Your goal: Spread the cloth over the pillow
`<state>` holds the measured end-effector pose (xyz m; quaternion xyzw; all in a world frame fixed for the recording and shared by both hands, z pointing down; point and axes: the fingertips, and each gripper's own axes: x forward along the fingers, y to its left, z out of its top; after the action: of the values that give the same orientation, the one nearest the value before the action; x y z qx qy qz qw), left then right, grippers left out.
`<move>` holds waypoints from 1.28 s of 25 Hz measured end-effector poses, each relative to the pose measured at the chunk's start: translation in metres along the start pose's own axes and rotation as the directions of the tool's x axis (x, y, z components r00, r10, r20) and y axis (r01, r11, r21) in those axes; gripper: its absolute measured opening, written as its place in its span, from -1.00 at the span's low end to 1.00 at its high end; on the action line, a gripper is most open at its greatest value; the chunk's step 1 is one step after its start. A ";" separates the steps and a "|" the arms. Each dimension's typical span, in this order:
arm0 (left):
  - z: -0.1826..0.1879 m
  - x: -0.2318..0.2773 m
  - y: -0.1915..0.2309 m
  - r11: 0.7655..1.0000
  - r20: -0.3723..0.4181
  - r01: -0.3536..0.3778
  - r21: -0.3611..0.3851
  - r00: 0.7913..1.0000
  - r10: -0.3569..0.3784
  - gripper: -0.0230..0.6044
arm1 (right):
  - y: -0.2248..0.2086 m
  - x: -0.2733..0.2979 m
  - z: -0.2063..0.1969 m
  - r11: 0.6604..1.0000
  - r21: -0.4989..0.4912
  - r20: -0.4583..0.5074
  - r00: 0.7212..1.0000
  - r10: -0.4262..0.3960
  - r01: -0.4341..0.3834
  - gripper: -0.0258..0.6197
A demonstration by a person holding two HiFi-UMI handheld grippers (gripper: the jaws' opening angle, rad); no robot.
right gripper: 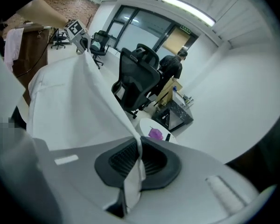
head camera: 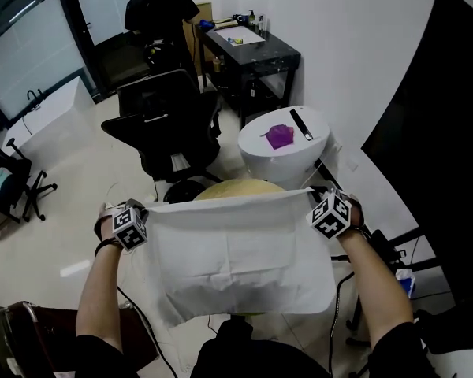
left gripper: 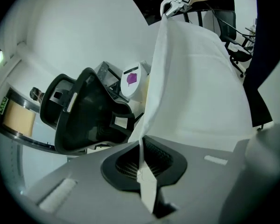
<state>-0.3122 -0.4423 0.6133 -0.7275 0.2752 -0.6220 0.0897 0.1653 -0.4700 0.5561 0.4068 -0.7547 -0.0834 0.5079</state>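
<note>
White rectangular cloth [head camera: 236, 258] hangs stretched between both claws, sagging toward the person. The left claw [left gripper: 142, 171] is pinched shut on one far corner of it, and the right claw [right gripper: 134, 167] pinches the other far corner. A beige rounded pillow [head camera: 236, 187] peeks out under the cloth's far edge. Beyond stand a black office chair [head camera: 169, 124] and a round white desk [head camera: 315, 144] carrying a small purple object [head camera: 280, 136].

Left gripper [left gripper: 144, 171], right gripper [right gripper: 133, 171]: both closed.
</note>
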 end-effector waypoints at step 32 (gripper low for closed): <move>-0.014 0.134 -0.031 0.847 0.144 0.431 -0.311 0.903 -0.406 -0.21 | 0.065 0.144 -0.073 0.925 0.244 -0.164 0.928 0.335 -0.291 -0.50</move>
<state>-0.3066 -0.4825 0.7456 -0.7965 0.2084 -0.5438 -0.1629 0.1695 -0.5075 0.7262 0.3395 -0.7589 0.1233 0.5419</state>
